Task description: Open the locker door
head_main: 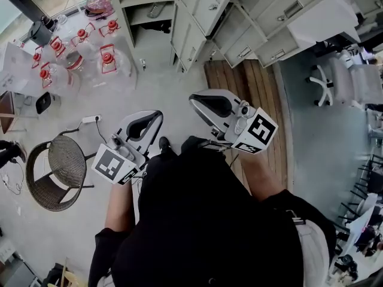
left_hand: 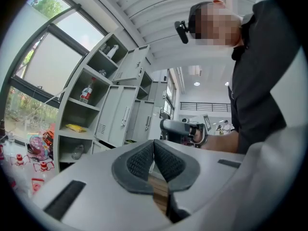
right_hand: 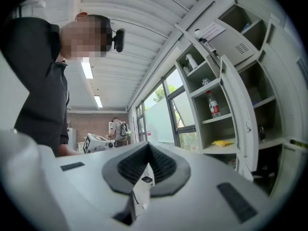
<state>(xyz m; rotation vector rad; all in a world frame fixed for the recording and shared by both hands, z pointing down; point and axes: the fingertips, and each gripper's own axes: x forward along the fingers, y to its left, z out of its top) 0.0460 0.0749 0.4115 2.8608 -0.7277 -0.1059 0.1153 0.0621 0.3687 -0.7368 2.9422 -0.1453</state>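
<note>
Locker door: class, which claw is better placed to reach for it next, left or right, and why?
Right, probably. The right claw is farther forward, nearer the closed lockers; the left claw sits back, toward the wicker chair. Both claws are shut and empty.

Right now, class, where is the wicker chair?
In the head view, the wicker chair sits at the lower left, to the left of the left gripper, with the red-lidded glass jars farther ahead.
</note>
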